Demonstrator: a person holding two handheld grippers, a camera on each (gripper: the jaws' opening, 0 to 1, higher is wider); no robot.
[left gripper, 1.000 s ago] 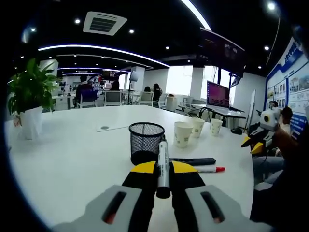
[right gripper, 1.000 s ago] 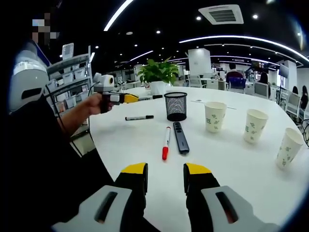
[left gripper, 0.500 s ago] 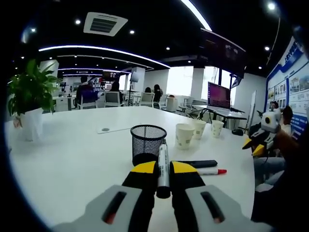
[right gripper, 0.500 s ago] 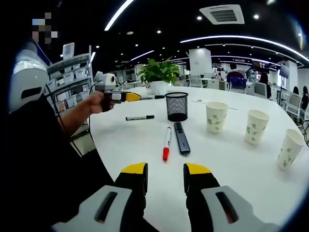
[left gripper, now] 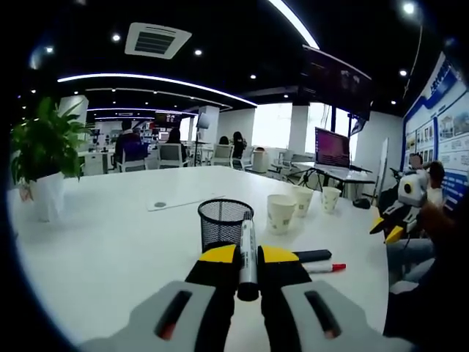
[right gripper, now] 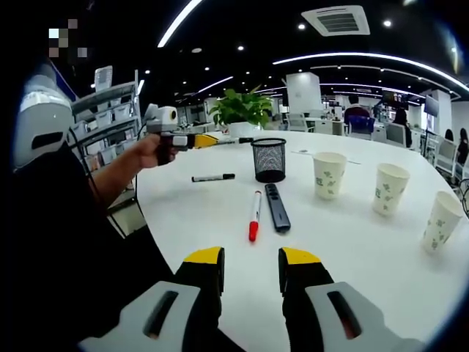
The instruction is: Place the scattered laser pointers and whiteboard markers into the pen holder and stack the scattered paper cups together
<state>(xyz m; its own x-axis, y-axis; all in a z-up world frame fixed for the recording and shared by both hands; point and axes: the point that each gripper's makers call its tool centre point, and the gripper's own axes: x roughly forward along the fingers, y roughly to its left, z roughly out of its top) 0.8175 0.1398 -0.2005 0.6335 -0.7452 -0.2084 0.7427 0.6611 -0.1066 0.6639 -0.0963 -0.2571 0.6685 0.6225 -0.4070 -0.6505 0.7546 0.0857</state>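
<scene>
Left gripper view
- Left gripper [left gripper: 248,257]: fingers pinched on a black marker [left gripper: 248,246], gripped low on the barrel, its tip aimed at the pen holder [left gripper: 224,222].
- Pen holder: black mesh cup standing on the tabletop [left gripper: 110,242], just beyond the marker tip.
- Handling: marker looks light, stiff and smooth; a mid-barrel grip should stop it pivoting.

Right gripper view
- Right gripper [right gripper: 250,261]: fingers parted, nothing between them.
- Beside the pen holder [right gripper: 269,160]: second black marker [right gripper: 213,177] to its left; red marker [right gripper: 254,215] and dark laser pointer [right gripper: 276,208] in front.
- Paper cups [right gripper: 329,174]: three, right of the holder, apart; thin-walled, likely crushable, so grip gently near the rim.
</scene>
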